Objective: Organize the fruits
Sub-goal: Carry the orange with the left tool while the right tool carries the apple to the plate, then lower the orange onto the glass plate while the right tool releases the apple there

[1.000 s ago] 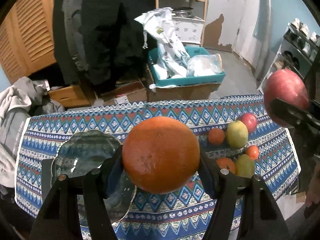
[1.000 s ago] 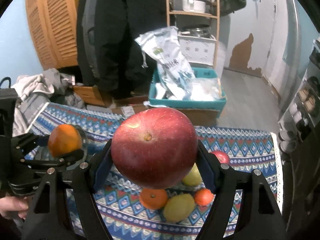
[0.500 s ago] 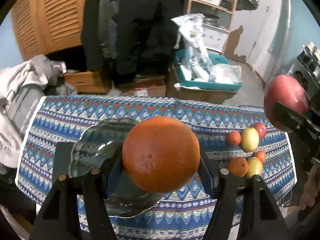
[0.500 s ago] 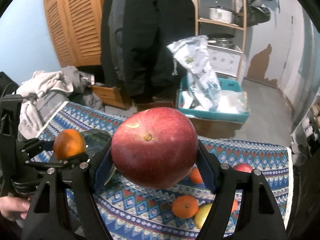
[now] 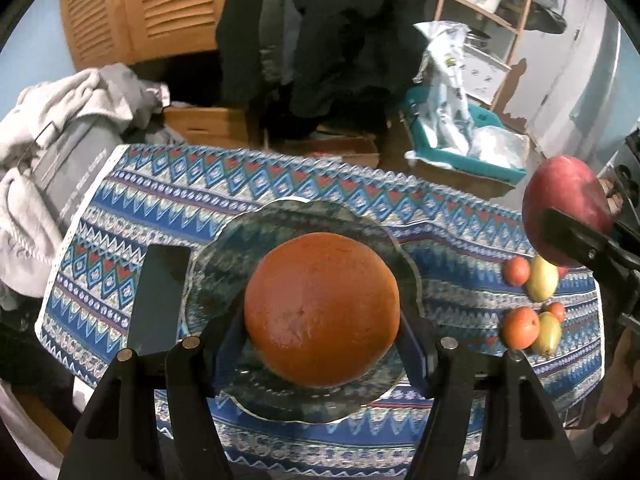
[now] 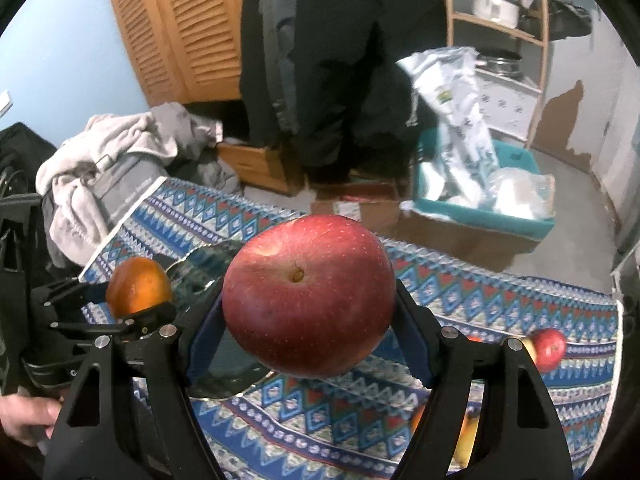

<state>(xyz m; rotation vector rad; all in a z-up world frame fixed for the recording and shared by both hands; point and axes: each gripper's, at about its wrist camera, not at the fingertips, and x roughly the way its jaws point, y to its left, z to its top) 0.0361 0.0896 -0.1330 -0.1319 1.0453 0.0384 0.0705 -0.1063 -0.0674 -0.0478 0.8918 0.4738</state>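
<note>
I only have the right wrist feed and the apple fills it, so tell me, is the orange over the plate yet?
Observer: Yes. In the left wrist view the orange, clamped in the left gripper, sits centred over the glass plate.
Operator: Is anything on the plate already?
Observer: No fruit shows on its visible rim and surface; the part behind the orange is hidden.
Operator: How much fruit is left on the cloth?
Observer: A cluster near the right edge: a large tangerine, a small tangerine, an upper lemon and a lower lemon, plus smaller pieces partly hidden.
</note>
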